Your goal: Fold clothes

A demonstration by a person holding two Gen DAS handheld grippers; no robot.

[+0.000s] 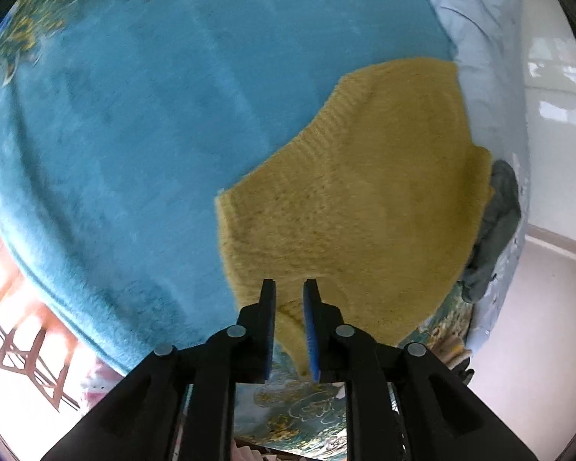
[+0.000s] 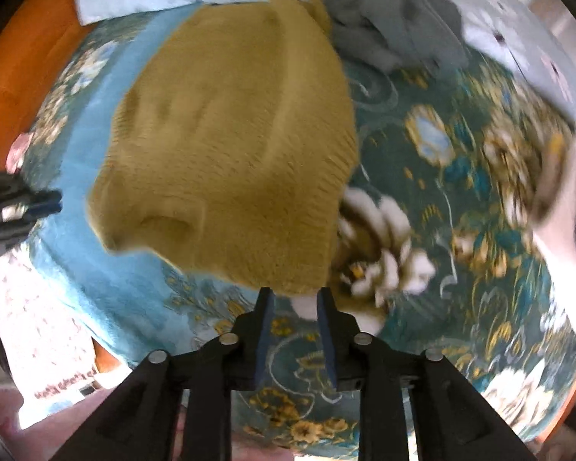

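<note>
A mustard-yellow knitted sweater (image 1: 357, 192) lies on a blue plush blanket (image 1: 115, 134) on a bed. In the left wrist view my left gripper (image 1: 290, 288) hangs over the sweater's near edge, its jaws a little apart with yellow knit between the blue pads; I cannot tell whether they pinch it. In the right wrist view the sweater (image 2: 234, 146) lies folded ahead. My right gripper (image 2: 293, 294) is open at the sweater's near edge, nothing held. My left gripper (image 2: 38, 201) shows at the far left there.
A grey garment (image 2: 388, 27) lies crumpled beyond the sweater, also seen in the left wrist view (image 1: 495, 223). A pale blue floral quilt (image 2: 518, 27) lies at the back. The teal floral bedspread (image 2: 460, 192) covers the right side. An orange headboard (image 2: 15, 61) borders the bed.
</note>
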